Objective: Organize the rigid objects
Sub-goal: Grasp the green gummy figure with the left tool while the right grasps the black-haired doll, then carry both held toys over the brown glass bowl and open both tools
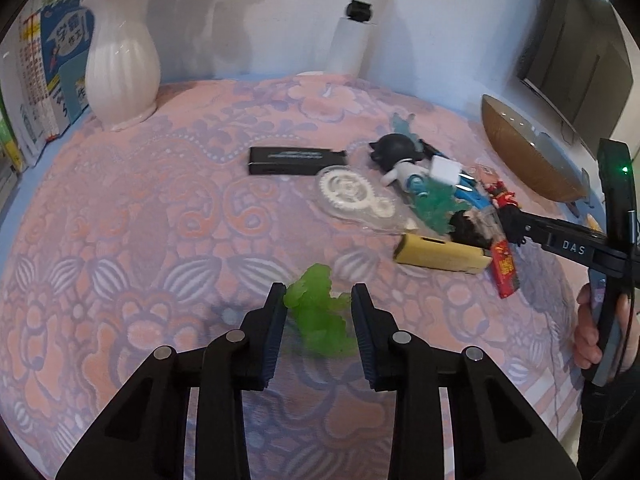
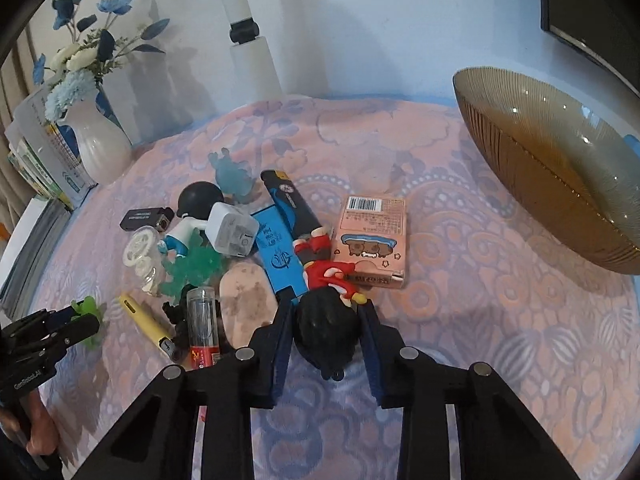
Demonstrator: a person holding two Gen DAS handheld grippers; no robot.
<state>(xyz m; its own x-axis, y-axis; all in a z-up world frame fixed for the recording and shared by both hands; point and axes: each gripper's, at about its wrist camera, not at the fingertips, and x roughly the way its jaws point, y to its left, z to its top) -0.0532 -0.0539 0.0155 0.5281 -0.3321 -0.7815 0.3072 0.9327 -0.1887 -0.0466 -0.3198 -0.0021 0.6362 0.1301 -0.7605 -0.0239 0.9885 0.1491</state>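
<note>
Left gripper (image 1: pixel 318 294): jaws parted around the green translucent figure (image 1: pixel 320 316), which sits between the fingers on the patterned cloth (image 1: pixel 140 240); contact cannot be told.
White vase (image 1: pixel 120 60): upright, far left of the toy pile.
Toy pile: black box (image 1: pixel 294 160), gear toy (image 1: pixel 352 196), yellow box (image 1: pixel 440 254).
Right gripper (image 2: pixel 326 312): jaws open astride the red figure's black head (image 2: pixel 326 328), just beside the pink carton (image 2: pixel 370 236).
Amber bowl (image 2: pixel 560 184): right of the pile, well apart.
</note>
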